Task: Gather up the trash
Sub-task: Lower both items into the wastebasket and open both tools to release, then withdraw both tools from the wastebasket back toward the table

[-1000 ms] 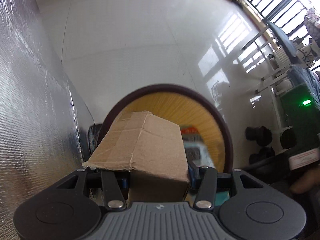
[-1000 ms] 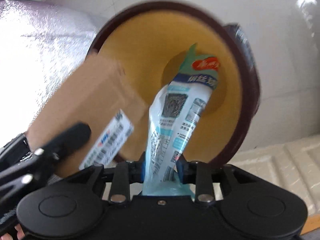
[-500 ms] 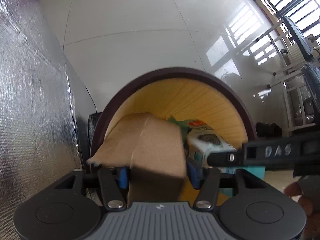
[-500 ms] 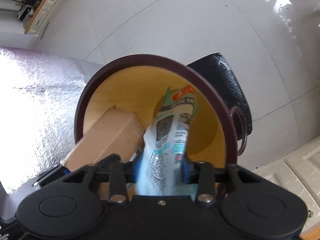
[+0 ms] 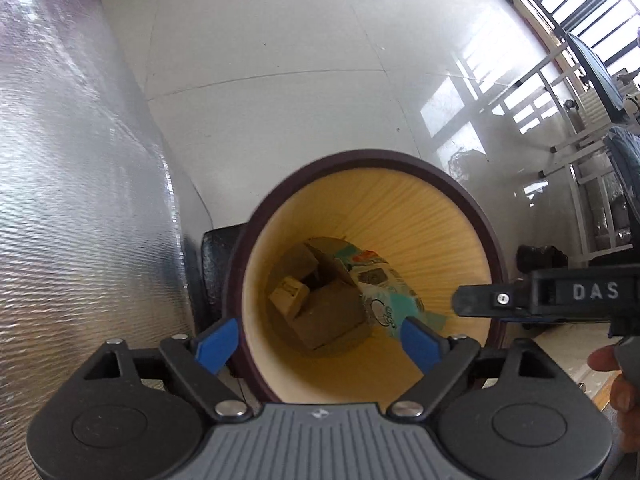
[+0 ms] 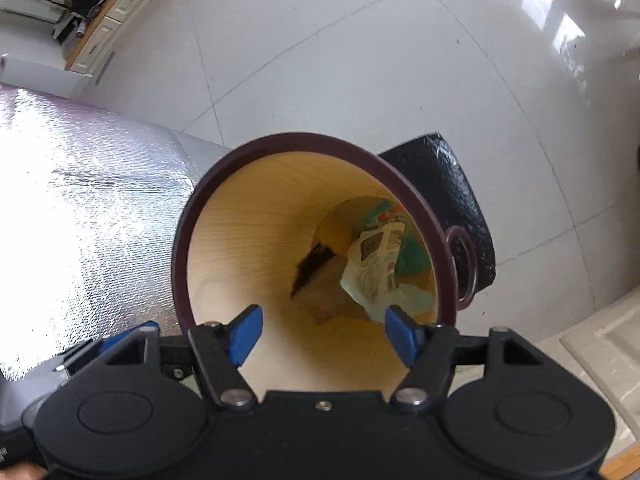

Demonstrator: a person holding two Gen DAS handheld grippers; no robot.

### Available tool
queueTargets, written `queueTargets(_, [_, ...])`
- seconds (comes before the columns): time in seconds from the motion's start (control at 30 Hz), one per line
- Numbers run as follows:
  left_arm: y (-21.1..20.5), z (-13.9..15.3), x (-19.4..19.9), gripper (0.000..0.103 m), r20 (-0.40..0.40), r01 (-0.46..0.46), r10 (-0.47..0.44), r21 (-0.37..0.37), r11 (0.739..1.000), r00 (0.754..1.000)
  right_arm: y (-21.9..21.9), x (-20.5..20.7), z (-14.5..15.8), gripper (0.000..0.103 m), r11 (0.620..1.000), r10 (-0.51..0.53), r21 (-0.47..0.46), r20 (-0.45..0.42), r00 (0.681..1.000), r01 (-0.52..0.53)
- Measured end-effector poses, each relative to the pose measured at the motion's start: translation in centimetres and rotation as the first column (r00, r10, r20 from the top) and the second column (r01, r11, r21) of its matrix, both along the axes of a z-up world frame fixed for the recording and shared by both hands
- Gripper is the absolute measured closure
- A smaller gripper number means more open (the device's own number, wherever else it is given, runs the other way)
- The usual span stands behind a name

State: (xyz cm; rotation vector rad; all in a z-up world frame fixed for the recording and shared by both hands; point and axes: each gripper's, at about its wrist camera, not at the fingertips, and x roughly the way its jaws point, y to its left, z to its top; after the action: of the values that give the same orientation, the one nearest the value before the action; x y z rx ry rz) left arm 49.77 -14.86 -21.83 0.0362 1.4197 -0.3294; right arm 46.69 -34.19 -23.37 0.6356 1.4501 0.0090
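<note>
Both the left gripper point(image 5: 320, 338) and right gripper point(image 6: 322, 334) hang wide and empty above the bin point(image 5: 472, 208); cardboard box point(image 5: 332, 316) and snack wrapper point(image 6: 380, 264) lie at its bottom

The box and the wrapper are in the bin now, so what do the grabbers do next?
Probably lift both away from the wood-lined round bin. The left gripper and right gripper are open and empty; the brown cardboard box and teal plastic wrapper lie inside.
</note>
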Motion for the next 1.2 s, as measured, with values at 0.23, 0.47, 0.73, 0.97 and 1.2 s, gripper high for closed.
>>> queueTargets(0.23, [1.7,2.1,-1.1,0.001,0.029,-0.028,0.028,0.022,0.999,0.999,0.0,-1.6,2.2,0.028,0.998,0.045,-0.042,0.079,0.996,-0.041])
queueTargets(0.47, [2.8,3.9,-2.4,0.000,0.074,-0.057,0.055,0.022,0.998,0.996,0.0,-4.2,4.7,0.022,0.993,0.075,-0.104,0.137,0.988,-0.061])
queueTargets(0.73, [4.2,6.1,-4.8,0.000,0.129,-0.084,0.082,0.016,0.996,0.988,0.8,-7.8,6.9,0.005,0.979,0.111,-0.191,0.193,0.975,-0.074])
queueTargets(0.97, [4.7,7.5,-8.0,0.000,0.177,-0.096,0.093,0.009,0.995,0.980,1.1,-10.5,8.1,0.000,0.964,0.128,-0.259,0.258,0.958,-0.059])
queueTargets(1.2, [4.8,9.0,-11.0,0.000,0.250,-0.102,0.101,-0.010,0.995,0.963,1.4,-12.6,9.5,0.000,0.951,0.143,-0.307,0.324,0.935,-0.039])
